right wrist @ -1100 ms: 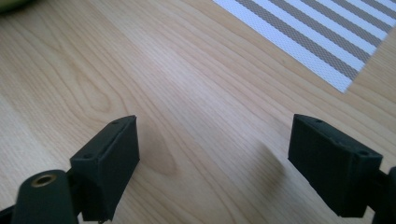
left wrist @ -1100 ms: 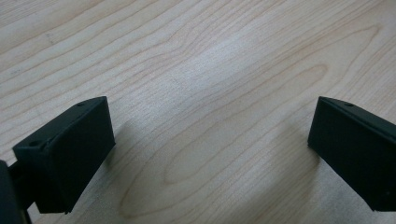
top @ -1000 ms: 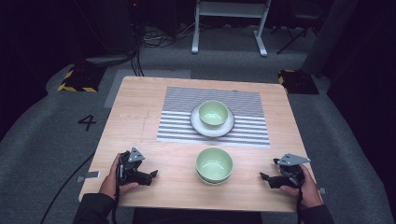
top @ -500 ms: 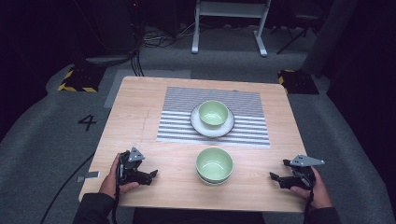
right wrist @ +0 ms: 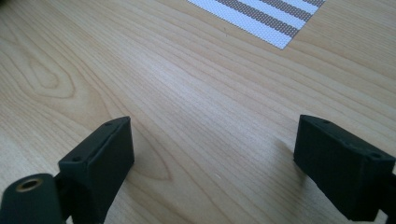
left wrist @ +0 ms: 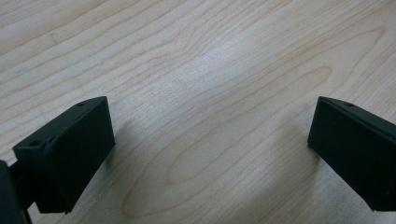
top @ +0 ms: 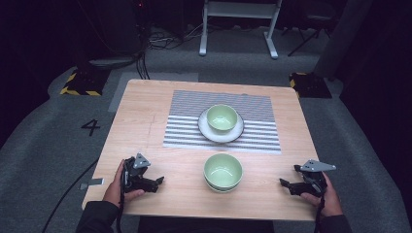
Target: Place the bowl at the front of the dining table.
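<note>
Between the claws, a green bowl (top: 223, 171)

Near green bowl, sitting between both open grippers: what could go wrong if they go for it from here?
1. The near green bowl looks stacked on a second one, so a rim pinch may lift only the top.
2. It sits close to the table front edge; a nudge could push it off.
3. The right gripper is near the table's right edge, and the left gripper is just as low, so either sweep may scrape wood.
</note>
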A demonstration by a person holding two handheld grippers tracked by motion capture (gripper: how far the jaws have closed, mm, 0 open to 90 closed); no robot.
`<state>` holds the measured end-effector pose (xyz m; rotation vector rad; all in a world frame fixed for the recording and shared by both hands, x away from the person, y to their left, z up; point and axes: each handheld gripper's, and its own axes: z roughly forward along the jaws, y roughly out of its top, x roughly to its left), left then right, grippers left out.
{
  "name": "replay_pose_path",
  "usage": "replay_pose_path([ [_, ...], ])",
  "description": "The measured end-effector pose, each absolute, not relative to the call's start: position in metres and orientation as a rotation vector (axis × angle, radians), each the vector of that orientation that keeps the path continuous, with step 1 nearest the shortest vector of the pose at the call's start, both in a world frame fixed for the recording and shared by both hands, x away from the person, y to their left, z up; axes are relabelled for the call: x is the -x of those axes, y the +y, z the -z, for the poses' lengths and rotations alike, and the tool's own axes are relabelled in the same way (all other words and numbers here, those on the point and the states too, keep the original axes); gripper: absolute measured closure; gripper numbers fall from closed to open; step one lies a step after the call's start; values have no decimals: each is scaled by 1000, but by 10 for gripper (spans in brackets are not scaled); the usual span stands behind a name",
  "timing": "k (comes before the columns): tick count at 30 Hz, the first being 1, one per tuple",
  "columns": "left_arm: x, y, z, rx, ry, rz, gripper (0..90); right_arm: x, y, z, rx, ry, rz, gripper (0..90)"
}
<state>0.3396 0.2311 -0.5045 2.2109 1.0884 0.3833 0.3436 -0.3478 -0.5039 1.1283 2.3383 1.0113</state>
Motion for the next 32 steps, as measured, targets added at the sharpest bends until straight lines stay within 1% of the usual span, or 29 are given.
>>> replay_pose_path([
  [7,-340,231,504,-2217,1084,-383,4,-344,-348,504,-1129,2338,-1010,115],
  [13,-340,231,504,-2216,1084,-384,4,-344,-347,504,-1143,2334,-1000,88],
  [32,-342,231,505,-2213,1083,-384,2,-345,-347,504,-1176,2323,-981,46],
])
